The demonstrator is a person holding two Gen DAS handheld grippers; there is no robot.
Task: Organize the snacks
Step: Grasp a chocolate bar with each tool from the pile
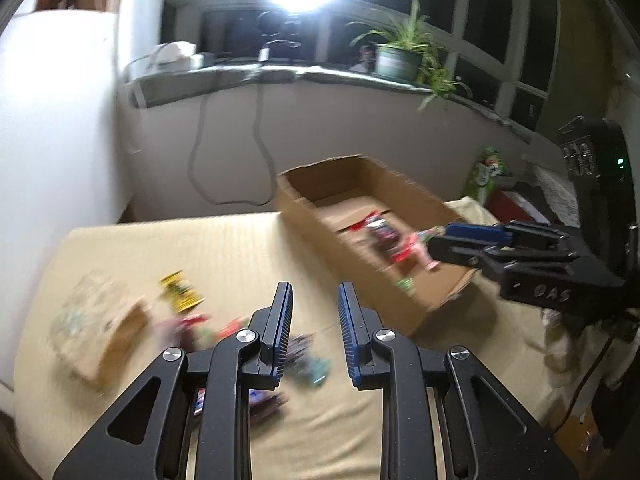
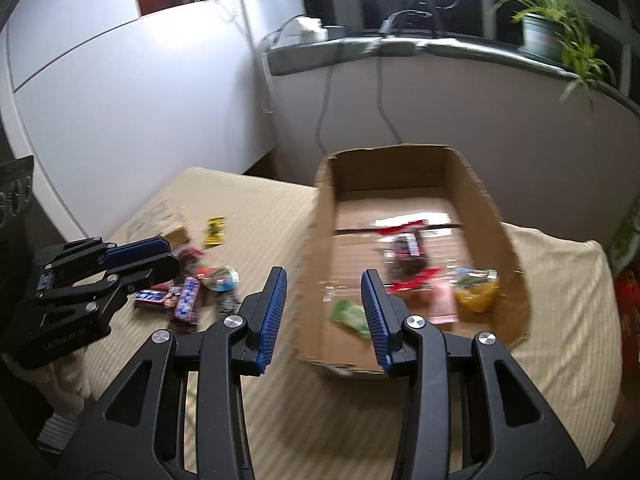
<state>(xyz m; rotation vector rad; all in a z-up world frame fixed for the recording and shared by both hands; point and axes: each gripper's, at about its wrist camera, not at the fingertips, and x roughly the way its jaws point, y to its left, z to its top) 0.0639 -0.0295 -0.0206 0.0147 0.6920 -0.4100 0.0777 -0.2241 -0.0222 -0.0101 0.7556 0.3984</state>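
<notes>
An open cardboard box [image 2: 508,240] stands on the cream-covered table and holds several snack packets [image 2: 408,264]; it also shows in the left wrist view [image 1: 308,216]. Loose snacks [image 2: 188,292] lie in a pile left of the box, with a yellow packet [image 2: 215,231] behind them. My right gripper [image 2: 324,280] is open and empty above the box's near left corner. My left gripper [image 1: 314,296] is open and empty above the loose snacks [image 1: 200,324]. The yellow packet [image 1: 180,291] lies to its left. The right gripper [image 1: 436,242] reaches over the box.
A patterned brown box [image 1: 96,328] lies at the table's left. A windowsill with a potted plant [image 1: 400,56], a bright lamp and cables runs behind. A white wall panel stands at left. A green bag [image 1: 486,176] and dark equipment sit at right.
</notes>
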